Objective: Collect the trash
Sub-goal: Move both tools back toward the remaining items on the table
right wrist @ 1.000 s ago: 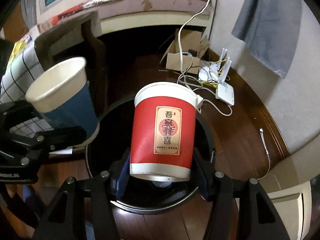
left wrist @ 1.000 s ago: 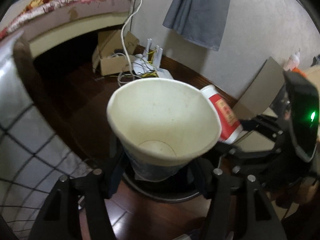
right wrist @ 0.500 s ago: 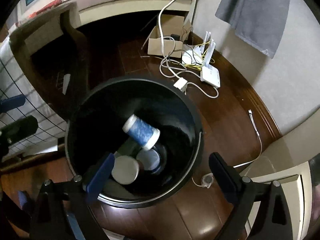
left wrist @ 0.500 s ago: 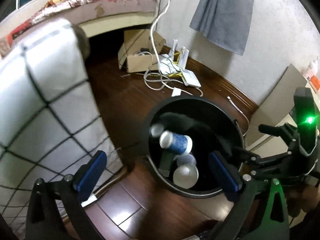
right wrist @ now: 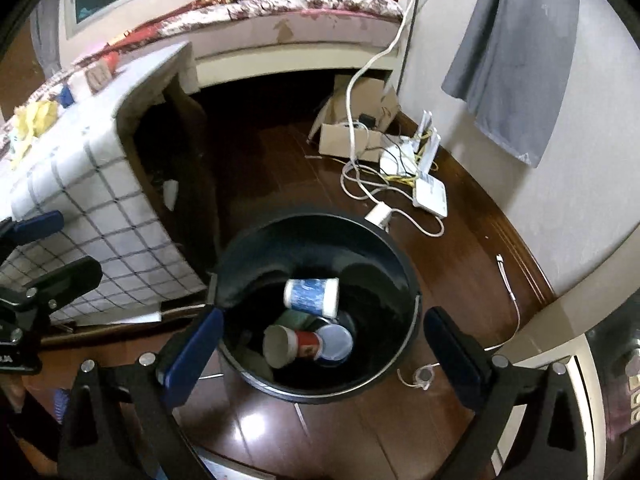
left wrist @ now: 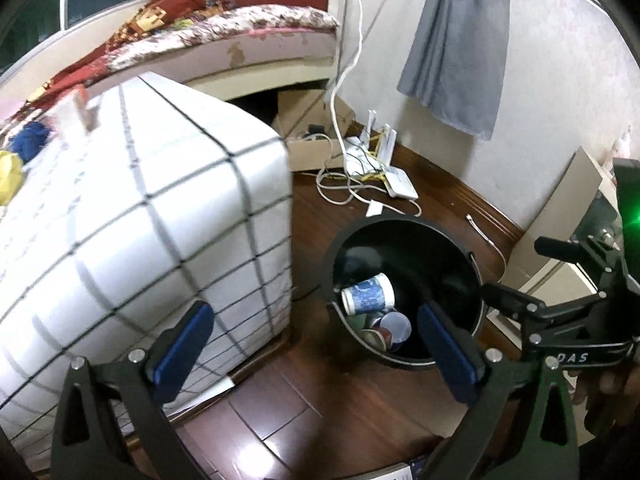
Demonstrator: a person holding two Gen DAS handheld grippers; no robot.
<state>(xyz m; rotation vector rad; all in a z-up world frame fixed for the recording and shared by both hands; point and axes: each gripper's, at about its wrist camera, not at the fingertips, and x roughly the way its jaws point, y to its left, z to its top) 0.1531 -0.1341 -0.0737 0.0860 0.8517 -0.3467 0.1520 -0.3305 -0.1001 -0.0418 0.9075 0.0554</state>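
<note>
Black bin (right wrist: 404, 280), glossy black inside. Blue-and-white patterned paper cup (right wrist: 312, 297) lying in it; red cup (right wrist: 298, 345) with beige base and white band beneath; a pale blue-white cup mouth (right wrist: 335, 342) beside. Dark reddish-brown wooden floor (right wrist: 460, 248). White cover with thin dark grid lines (left wrist: 140, 208) on the furniture at left. Grey cloth (right wrist: 516, 60) hanging on off-white wall. Floral red-and-white mattress edge (right wrist: 300, 0). Brown cardboard box (right wrist: 356, 136); white router (right wrist: 430, 194) with white cables, some yellow. Black gripper frames, blue finger pads (right wrist: 192, 354) and (left wrist: 180, 350). Green indicator light (left wrist: 630, 220).
</note>
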